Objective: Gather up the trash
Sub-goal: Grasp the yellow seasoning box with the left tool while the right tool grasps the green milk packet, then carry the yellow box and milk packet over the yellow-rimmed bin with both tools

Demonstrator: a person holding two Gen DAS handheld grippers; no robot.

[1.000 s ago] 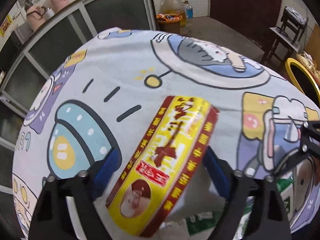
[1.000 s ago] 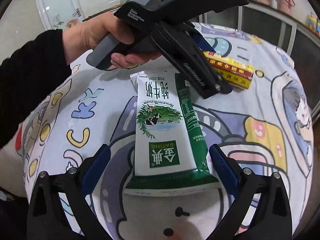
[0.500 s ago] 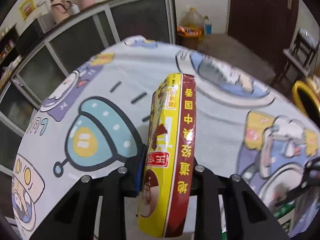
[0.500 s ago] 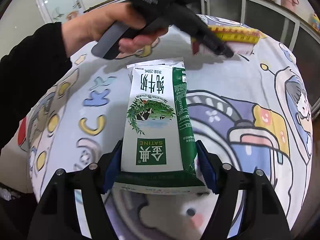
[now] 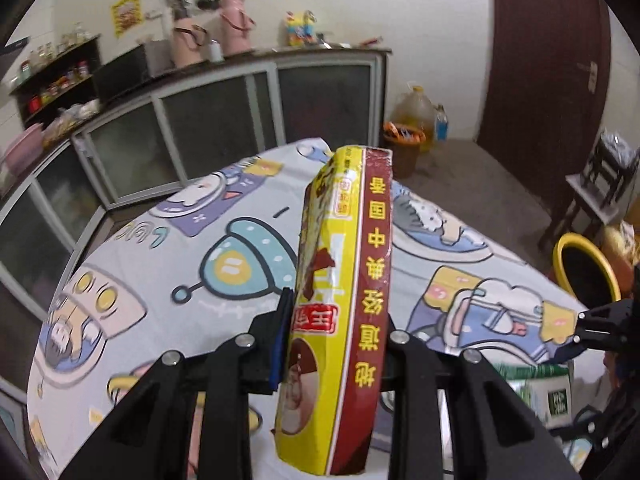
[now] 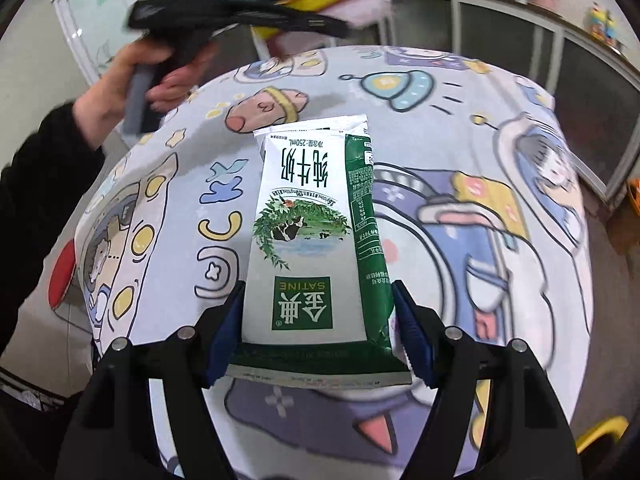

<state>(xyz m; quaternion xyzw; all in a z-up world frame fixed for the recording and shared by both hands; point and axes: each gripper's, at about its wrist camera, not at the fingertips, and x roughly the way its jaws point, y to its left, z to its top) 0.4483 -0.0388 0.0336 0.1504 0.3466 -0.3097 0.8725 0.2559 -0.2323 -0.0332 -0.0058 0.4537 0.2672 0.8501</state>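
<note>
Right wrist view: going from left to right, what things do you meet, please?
Black sleeve → hand holding the left gripper → green and white milk carton in the right gripper → cabinet with glass doors.

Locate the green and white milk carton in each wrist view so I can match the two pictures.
Left wrist view: only a corner of the milk carton shows at the lower right edge, under the right gripper.
Right wrist view: the carton fills the centre, lifted between the right gripper's blue pads.
Shared landmark: the cartoon tablecloth, also in the right view.
</note>
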